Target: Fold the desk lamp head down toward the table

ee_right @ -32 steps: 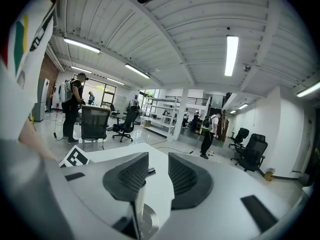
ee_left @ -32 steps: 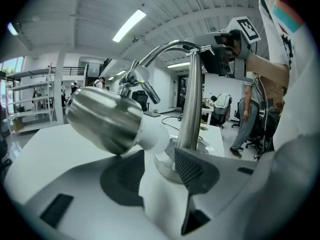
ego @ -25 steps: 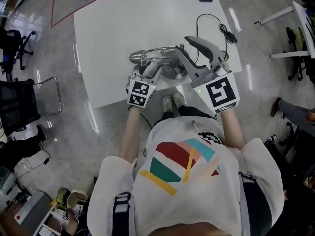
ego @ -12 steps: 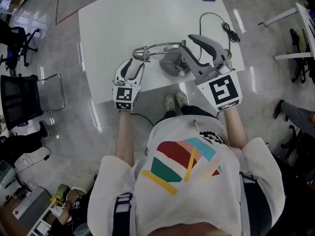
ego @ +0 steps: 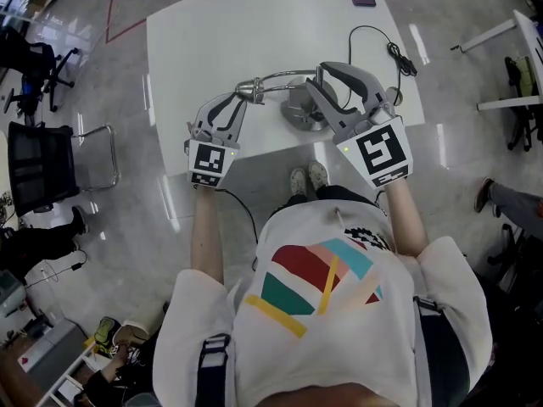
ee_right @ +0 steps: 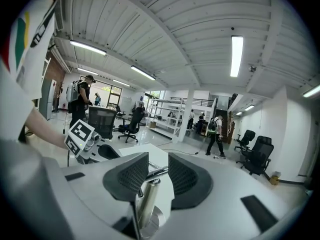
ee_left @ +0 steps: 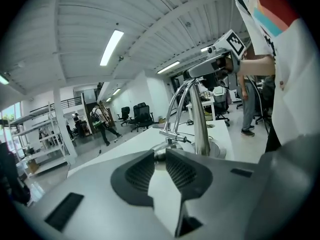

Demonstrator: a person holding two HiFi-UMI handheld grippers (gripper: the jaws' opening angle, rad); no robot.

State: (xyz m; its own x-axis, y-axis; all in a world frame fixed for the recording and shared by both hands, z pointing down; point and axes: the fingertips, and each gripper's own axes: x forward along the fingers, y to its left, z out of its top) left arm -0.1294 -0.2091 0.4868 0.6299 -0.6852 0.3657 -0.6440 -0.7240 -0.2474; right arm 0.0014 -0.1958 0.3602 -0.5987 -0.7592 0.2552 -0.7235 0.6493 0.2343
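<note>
- We hold the left gripper [ego: 240, 102] at seven o'clock of the lamp head [ego: 251, 86], just beside it. Its fingers [ee_left: 142, 171] have just been closing to a slim gap, with nothing between them.
- The desk lamp [ego: 299, 114] stands at the worktop's [ego: 254, 24] near edge, its head at ten o'clock of its base.
- Our right gripper [ee_right: 158, 157] clamps the lamp's upright stem.

Lamp [ego: 284, 76]: chrome, round base [ego: 299, 117] near worktop [ego: 221, 32] front edge, frame centre; arched arm, head [ego: 249, 89] lowered to the left.
</note>
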